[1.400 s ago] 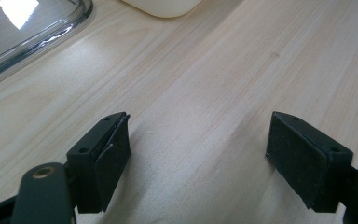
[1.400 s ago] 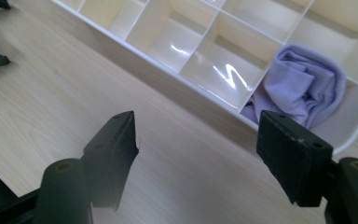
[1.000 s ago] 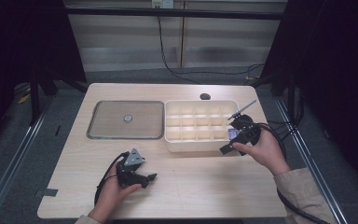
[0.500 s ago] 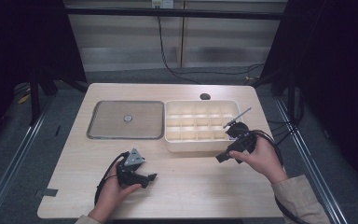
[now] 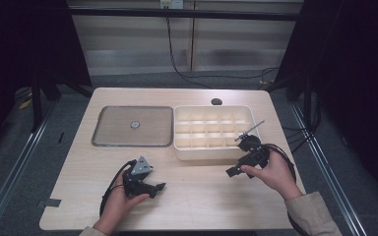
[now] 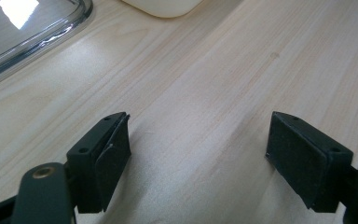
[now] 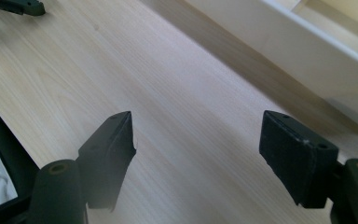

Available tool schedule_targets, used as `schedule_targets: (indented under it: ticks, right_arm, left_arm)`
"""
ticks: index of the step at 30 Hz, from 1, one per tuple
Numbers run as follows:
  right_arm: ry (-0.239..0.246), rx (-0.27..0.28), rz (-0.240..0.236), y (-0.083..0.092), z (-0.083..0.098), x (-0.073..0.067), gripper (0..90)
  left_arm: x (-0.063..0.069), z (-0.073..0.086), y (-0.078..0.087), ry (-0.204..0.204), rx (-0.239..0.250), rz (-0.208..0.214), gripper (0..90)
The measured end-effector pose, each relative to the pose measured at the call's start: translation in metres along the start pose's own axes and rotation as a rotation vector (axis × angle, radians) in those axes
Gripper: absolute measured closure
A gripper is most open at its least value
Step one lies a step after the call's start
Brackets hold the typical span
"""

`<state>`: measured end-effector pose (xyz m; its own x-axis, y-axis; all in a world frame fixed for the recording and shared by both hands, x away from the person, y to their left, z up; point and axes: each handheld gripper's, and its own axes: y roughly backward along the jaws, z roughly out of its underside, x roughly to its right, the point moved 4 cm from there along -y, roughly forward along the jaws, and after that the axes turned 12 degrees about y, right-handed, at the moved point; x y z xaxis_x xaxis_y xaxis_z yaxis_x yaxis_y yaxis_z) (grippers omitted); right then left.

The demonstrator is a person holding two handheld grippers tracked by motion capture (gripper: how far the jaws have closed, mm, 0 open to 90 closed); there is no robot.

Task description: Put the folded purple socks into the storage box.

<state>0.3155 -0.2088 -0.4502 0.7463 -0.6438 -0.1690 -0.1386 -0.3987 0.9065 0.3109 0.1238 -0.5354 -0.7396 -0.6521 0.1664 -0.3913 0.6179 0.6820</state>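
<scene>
left gripper (image 5: 158,187) jaws apart, nothing between | right gripper (image 5: 231,172) wide open, empty, beside compartment box (image 5: 211,152) | both low over table (image 5: 202,196)

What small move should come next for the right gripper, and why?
Probably carry the right gripper left across the table toward the tray and its small round piece. Both the right and the left gripper stand open and empty over bare wood, and the compartment box looks empty, so that piece seems the only thing to pick.
</scene>
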Motion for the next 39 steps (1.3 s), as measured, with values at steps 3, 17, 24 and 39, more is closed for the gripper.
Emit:
schedule_targets:
  ticks: [3, 17, 24, 39]
  right_arm:
    - [0.0, 0.003, -0.01, -0.004, 0.002, -0.001, 25.9]
    - [0.007, 0.001, -0.019, -0.024, 0.01, -0.005, 26.1]
    - [0.013, 0.005, -0.039, -0.034, 0.013, -0.01, 26.0]
    - [0.031, 0.013, -0.049, -0.049, 0.017, -0.012, 26.0]
  left_arm:
    - [0.0, 0.0, 0.0, -0.001, -0.001, 0.0, 20.9]
    - [0.0, 0.0, 0.0, 0.0, 0.0, 0.0, 20.9]
    - [0.0, 0.0, 0.0, 0.0, 0.0, 0.0, 20.9]
    - [0.0, 0.0, 0.0, 0.0, 0.0, 0.0, 20.9]
